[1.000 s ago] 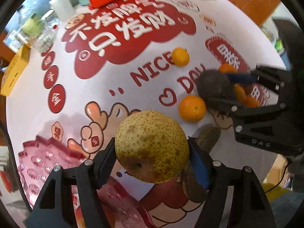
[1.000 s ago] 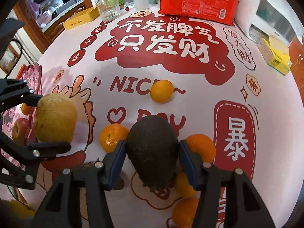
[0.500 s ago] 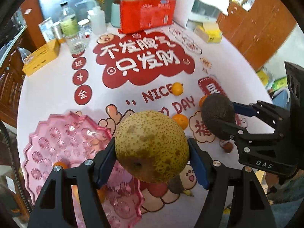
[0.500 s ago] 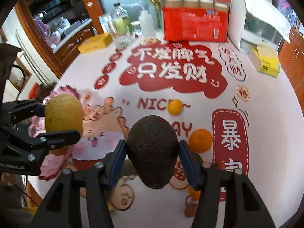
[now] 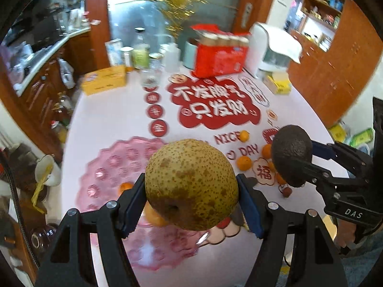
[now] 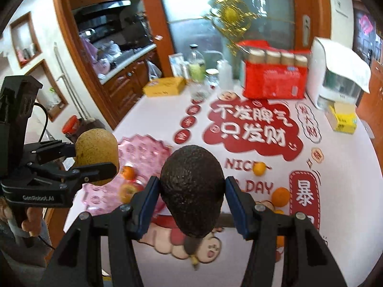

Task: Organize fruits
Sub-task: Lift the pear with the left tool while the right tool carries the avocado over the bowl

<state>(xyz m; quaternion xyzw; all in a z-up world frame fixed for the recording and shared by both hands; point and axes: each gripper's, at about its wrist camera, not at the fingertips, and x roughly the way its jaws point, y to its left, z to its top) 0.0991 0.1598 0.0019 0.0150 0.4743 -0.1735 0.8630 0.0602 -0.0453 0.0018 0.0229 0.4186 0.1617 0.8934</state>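
My left gripper (image 5: 191,205) is shut on a speckled yellow-brown pear (image 5: 191,181), held high above the pink scalloped tray (image 5: 107,165). It also shows in the right wrist view (image 6: 95,157). My right gripper (image 6: 191,203) is shut on a dark avocado (image 6: 191,191), held high over the table's front; it shows at the right of the left wrist view (image 5: 292,157). The tray (image 6: 143,148) holds an orange (image 6: 128,172) and an apple (image 6: 128,191). Several oranges (image 5: 244,162) lie loose on the red-and-white cloth.
At the table's back stand a red carton pack (image 6: 273,81), a white appliance (image 6: 335,81), bottles and jars (image 6: 198,69), and a yellow box (image 6: 165,86). Another yellow box (image 6: 342,119) lies at the right. Wooden cabinets flank the table.
Both grippers have risen well above the table with their fruit, so the views now take in the whole table and the room behind. Both grips are unchanged.
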